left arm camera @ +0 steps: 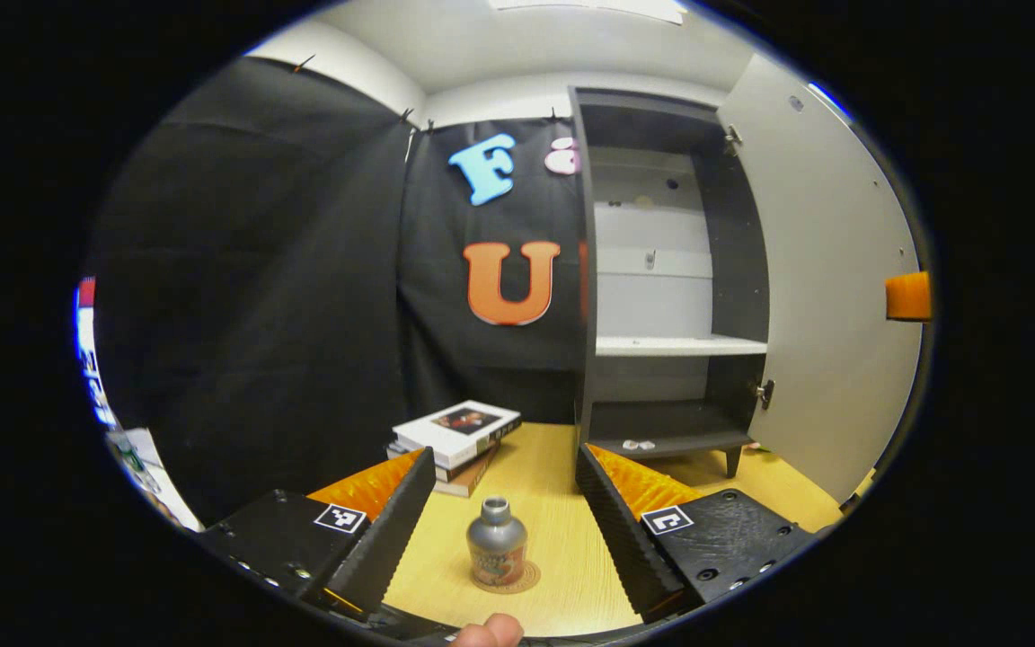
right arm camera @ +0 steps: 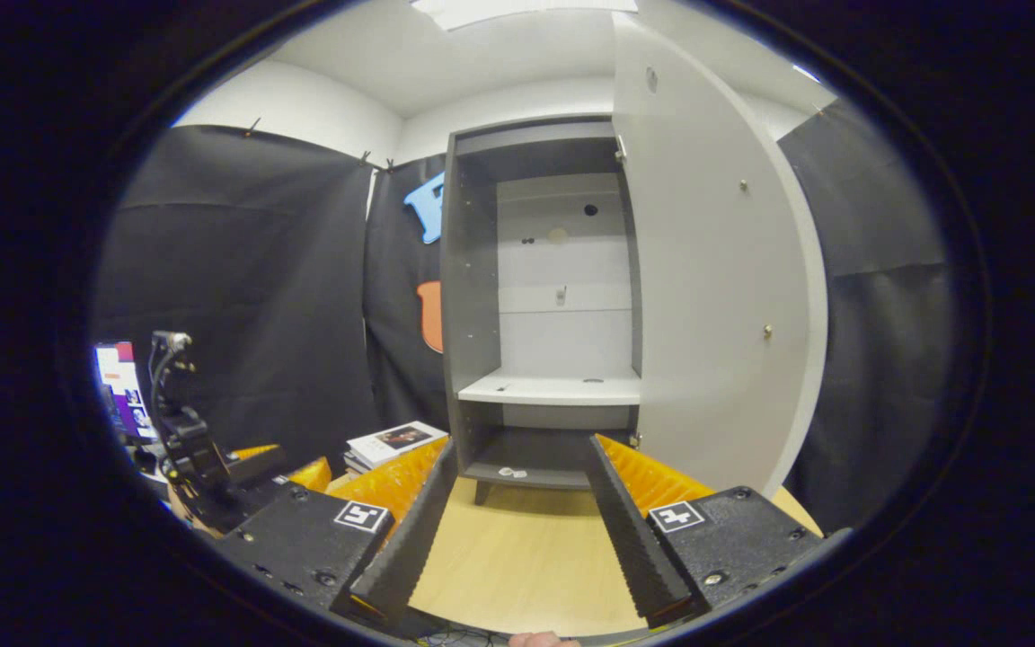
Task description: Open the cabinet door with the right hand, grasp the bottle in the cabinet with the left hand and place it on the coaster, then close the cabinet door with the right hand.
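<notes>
In the left gripper view, the left gripper (left arm camera: 506, 517) has its fingers spread around the bottle (left arm camera: 497, 544), untouched, upright on the coaster (left arm camera: 517, 580) at 6 o'clock on the desk (left arm camera: 562, 530). The cabinet door (left arm camera: 827, 296) stands open at 3 o'clock.

In the right gripper view, the right gripper (right arm camera: 517, 521) also has spread fingers, facing the cabinet (right arm camera: 544, 359) at 12 o'clock.

The bottle (left arm camera: 497, 542) is metallic grey with an orange-red label and stands on a brown round coaster (left arm camera: 525, 580). The desk (left arm camera: 553, 503) is pale yellow wood grain. The cabinet (right arm camera: 473, 296) has a dark grey frame, a white back panel and white shelf (right arm camera: 553, 388); its door (right arm camera: 715, 296) is light grey. The top book (left arm camera: 456, 429) has a white cover with a dark picture.
</notes>
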Demonstrator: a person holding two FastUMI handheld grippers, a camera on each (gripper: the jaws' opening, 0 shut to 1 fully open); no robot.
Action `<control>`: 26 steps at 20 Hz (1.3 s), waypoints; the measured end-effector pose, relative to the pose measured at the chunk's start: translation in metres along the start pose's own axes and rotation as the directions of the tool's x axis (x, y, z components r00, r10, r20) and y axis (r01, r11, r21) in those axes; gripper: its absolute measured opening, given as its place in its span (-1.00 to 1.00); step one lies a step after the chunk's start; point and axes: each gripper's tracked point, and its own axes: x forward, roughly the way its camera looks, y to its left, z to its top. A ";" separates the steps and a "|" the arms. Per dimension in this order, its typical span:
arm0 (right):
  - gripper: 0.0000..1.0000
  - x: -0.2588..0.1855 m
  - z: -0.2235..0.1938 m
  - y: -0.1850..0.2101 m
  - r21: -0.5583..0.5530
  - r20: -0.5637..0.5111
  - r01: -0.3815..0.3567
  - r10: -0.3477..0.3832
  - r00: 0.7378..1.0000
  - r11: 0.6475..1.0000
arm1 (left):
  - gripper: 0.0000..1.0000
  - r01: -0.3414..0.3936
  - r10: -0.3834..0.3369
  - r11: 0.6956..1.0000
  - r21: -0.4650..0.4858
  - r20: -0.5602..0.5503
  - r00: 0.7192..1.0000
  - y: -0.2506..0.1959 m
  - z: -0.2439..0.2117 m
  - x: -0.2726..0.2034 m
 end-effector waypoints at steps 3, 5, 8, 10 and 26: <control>0.83 -0.014 0.015 -0.017 0.014 0.022 0.022 -0.023 0.999 1.000 | 0.90 0.083 -0.083 0.997 0.006 0.015 0.996 -0.032 0.034 -0.008; 0.85 -0.026 0.027 -0.040 0.036 0.035 0.062 -0.063 0.997 0.997 | 0.89 0.131 -0.130 0.991 -0.039 0.018 0.991 -0.050 0.043 -0.011; 0.87 -0.049 0.048 -0.090 0.033 0.068 0.161 -0.163 0.984 0.986 | 0.90 0.168 -0.167 0.983 -0.078 0.024 0.986 -0.064 0.048 -0.015; 0.92 -0.068 0.060 -0.125 0.035 0.091 0.248 -0.250 0.964 0.968 | 0.90 0.178 -0.177 0.980 -0.084 0.014 0.984 -0.069 0.046 -0.016; 0.90 -0.025 0.113 -0.228 0.044 0.136 0.412 -0.414 0.900 0.910 | 0.90 0.171 -0.174 0.982 -0.080 -0.033 0.984 -0.070 0.027 -0.016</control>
